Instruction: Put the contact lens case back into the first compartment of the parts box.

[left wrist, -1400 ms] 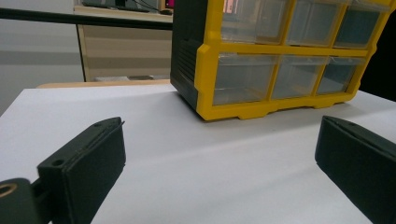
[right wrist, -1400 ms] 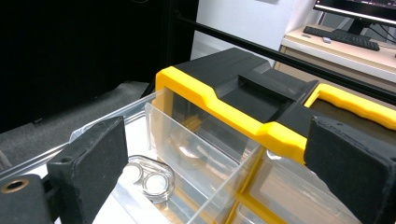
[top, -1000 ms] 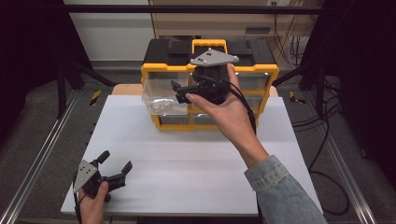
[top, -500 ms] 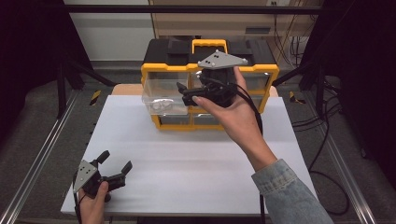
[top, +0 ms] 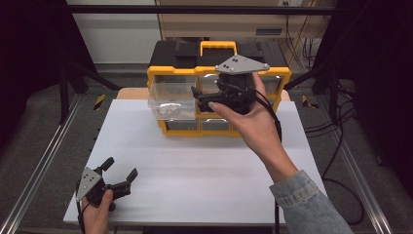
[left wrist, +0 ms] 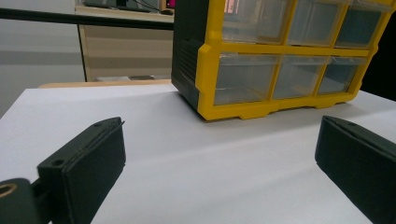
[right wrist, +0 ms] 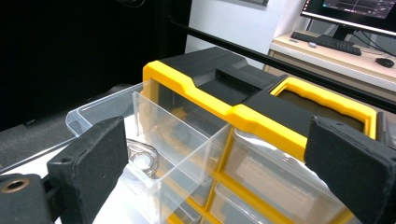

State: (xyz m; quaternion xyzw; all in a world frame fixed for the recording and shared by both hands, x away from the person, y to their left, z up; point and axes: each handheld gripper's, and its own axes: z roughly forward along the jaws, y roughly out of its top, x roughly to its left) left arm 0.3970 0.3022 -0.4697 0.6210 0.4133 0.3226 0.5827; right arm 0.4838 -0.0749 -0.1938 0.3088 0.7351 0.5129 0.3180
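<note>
Reaching: right gripper [top: 202,99] hovers jaws spread beside the pulled-out clear drawer [top: 171,100], likely to grasp it
Drawer: upper left of the yellow organizer [top: 217,78], something small inside
Waiting: left gripper [top: 121,175] rests open near the table [top: 195,165] front corner, clear of the work

Bright light from above makes the white counter [top: 195,161] glow, the room around it is dark, and the black tool pads look blurry up close.
</note>
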